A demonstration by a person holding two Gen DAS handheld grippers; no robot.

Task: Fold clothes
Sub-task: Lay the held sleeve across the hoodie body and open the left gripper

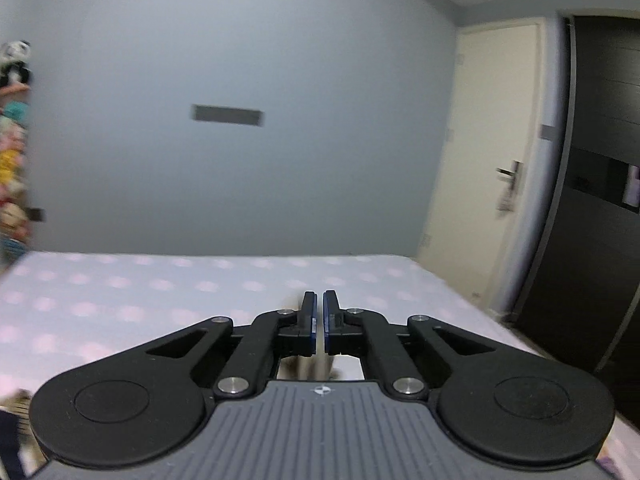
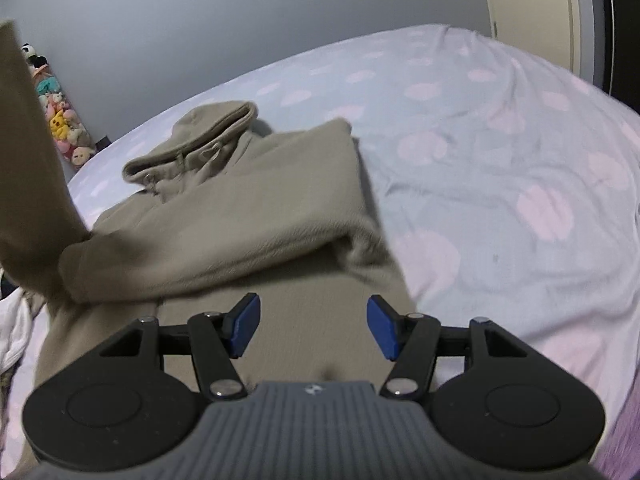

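Note:
A beige hoodie [image 2: 248, 220] lies on the bed [image 2: 500, 160], hood [image 2: 192, 144] towards the far wall, one side folded across its body. Its left sleeve [image 2: 28, 160] rises steeply off the bed and leaves the right wrist view at the upper left. My left gripper [image 1: 319, 300] is shut high above the bed [image 1: 120, 300]. A strip of beige cloth [image 1: 308, 368] hangs just under its fingers, so it grips that sleeve. My right gripper [image 2: 314, 328] hovers open over the hoodie's lower body, with nothing between its blue pads [image 2: 244, 326].
Plush toys [image 2: 64, 120] stand stacked by the wall at the bed's far left. A cream door [image 1: 488, 160] and a dark wardrobe [image 1: 600, 200] are to the right of the bed. White cloth [image 2: 16, 332] lies at the hoodie's left edge.

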